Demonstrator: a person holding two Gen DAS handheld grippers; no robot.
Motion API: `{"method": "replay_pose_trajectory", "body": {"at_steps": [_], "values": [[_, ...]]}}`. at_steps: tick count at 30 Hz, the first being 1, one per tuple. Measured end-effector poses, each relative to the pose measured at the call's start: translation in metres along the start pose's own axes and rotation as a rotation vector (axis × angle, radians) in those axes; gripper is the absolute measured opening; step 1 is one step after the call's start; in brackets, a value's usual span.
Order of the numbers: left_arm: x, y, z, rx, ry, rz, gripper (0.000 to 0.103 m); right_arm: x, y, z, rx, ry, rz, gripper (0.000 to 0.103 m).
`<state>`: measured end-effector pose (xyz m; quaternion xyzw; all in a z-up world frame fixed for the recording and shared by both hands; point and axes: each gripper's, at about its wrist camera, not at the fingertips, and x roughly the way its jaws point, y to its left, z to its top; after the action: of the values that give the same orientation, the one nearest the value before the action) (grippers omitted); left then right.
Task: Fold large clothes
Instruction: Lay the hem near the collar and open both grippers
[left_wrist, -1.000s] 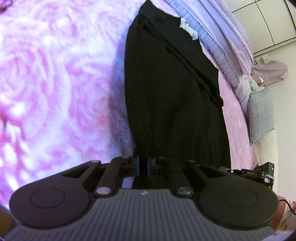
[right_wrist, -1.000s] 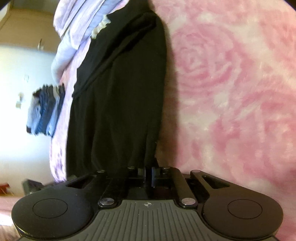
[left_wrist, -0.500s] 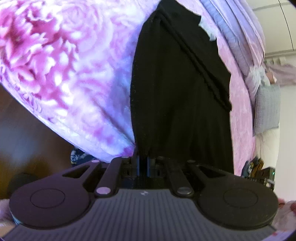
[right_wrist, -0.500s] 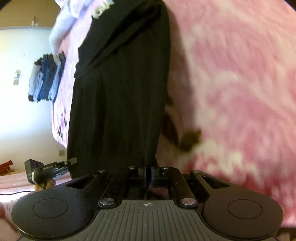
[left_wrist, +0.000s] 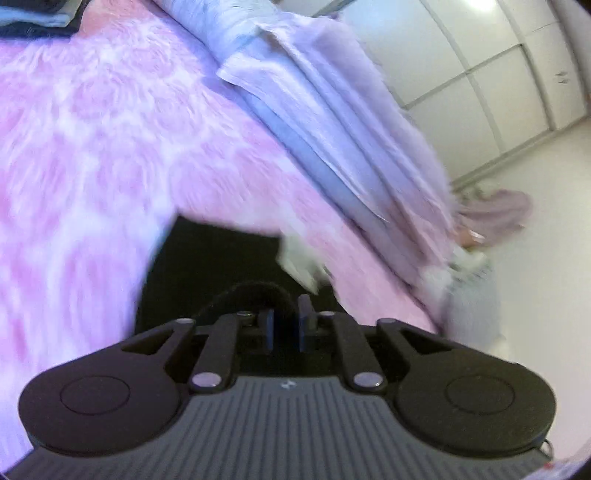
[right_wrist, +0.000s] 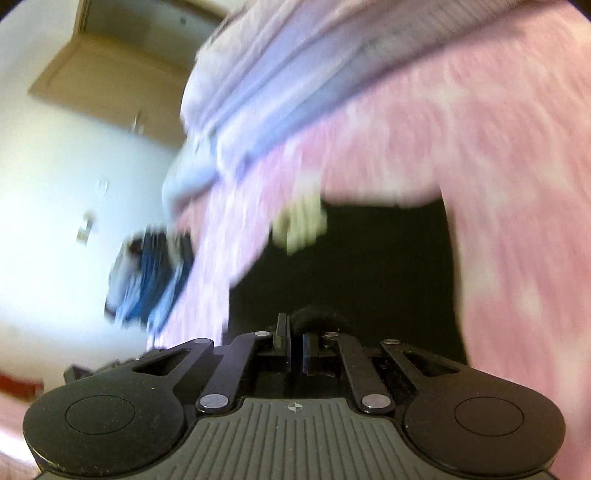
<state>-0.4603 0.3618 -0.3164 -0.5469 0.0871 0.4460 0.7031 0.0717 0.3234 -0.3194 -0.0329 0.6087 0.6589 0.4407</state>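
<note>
**Black garment folding over, both corners pinched**

Black garment (left_wrist: 207, 266) bunches between my left gripper (left_wrist: 286, 325), jaws just easing apart; my right gripper (right_wrist: 293, 343) is clamped on its hem. It lies doubled on the pink blanket (left_wrist: 92, 147). Soft, limp, light: I'd grip corners.
</note>
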Motion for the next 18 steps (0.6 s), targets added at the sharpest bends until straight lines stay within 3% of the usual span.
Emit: {"method": "replay_pose_trajectory", "body": {"at_steps": [3,5,8,12,18], "values": [[0.056,0.009,0.036,-0.081,0.011,0.104,0.018,0.03,-0.025,0.033,0.118,-0.04,-0.082,0.023],[0.06,0.018,0.048,-0.077,-0.002,0.175,0.024,0.032,-0.031,0.046,0.11,-0.082,-0.16,0.043],[0.058,0.027,0.052,-0.009,0.024,0.197,0.024,0.03,-0.034,0.048,0.016,-0.089,-0.219,0.046],[0.076,0.017,0.041,0.181,0.107,0.243,0.026,0.047,-0.025,0.037,-0.199,-0.041,-0.304,0.046],[0.12,-0.007,0.043,0.429,0.134,0.27,0.04,0.089,-0.016,0.034,-0.39,-0.016,-0.335,0.046]]}}
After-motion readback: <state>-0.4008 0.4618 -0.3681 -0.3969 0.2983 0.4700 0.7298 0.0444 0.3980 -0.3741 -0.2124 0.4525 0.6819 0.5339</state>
